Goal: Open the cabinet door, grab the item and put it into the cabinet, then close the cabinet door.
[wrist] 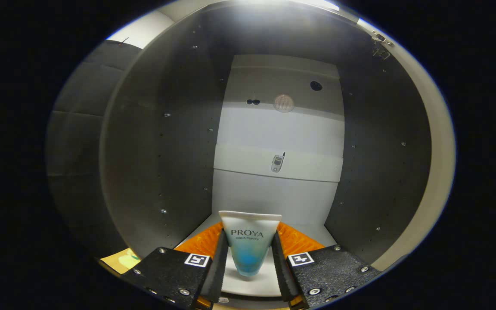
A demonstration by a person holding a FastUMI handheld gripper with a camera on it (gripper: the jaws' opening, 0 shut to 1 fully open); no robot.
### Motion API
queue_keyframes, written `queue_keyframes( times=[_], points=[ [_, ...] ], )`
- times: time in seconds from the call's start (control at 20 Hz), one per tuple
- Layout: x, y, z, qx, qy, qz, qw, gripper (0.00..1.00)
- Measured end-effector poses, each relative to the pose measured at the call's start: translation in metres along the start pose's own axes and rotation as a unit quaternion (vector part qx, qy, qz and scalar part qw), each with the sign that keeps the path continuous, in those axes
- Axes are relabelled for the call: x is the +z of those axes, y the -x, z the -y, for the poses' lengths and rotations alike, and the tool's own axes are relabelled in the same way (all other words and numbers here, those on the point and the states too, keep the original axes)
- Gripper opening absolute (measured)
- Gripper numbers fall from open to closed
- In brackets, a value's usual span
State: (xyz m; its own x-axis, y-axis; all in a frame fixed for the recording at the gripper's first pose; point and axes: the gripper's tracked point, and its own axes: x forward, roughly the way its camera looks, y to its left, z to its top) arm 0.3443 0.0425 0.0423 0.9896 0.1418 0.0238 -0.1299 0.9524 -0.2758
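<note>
inside the open cabinet (pixel 269 129), above its floor, a tube (pixel 249 243) is gripped upright between the clenched fingers (pixel 220 258) of the gripper (pixel 248 267); placement step judged in hand, lowering and release required next, door closing thereafter.

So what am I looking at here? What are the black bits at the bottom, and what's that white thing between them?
The camera rides on a hand-held gripper and looks forward along its two black fingers. A person carries it; no robot arm is involved. Between the fingers stands a white and blue tube, cap end down, with both fingers against its sides, so it seems gripped. Ahead is the open cabinet: dark side walls, a pale back panel and a white floor under the tube. The tube looks about to be set down inside.
</note>
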Motion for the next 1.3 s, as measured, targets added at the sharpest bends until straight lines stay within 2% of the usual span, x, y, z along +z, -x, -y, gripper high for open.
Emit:
queue_keyframes(
  times=[0.2,0.4,0.95,1.15,1.3],
  points=[
    [-0.009,-0.037,0.019,-0.014,-0.003,-0.013,1.0,0.52],
    [-0.028,-0.053,0.021,-0.018,-0.018,-0.033,0.999,0.52],
    [-0.049,-0.058,0.018,-0.02,-0.033,-0.044,0.998,0.54],
    [-0.048,-0.058,0.018,-0.02,-0.058,-0.046,0.997,0.59],
    [-0.034,-0.049,0.027,-0.039,-0.063,-0.028,0.997,0.84]
  ],
)
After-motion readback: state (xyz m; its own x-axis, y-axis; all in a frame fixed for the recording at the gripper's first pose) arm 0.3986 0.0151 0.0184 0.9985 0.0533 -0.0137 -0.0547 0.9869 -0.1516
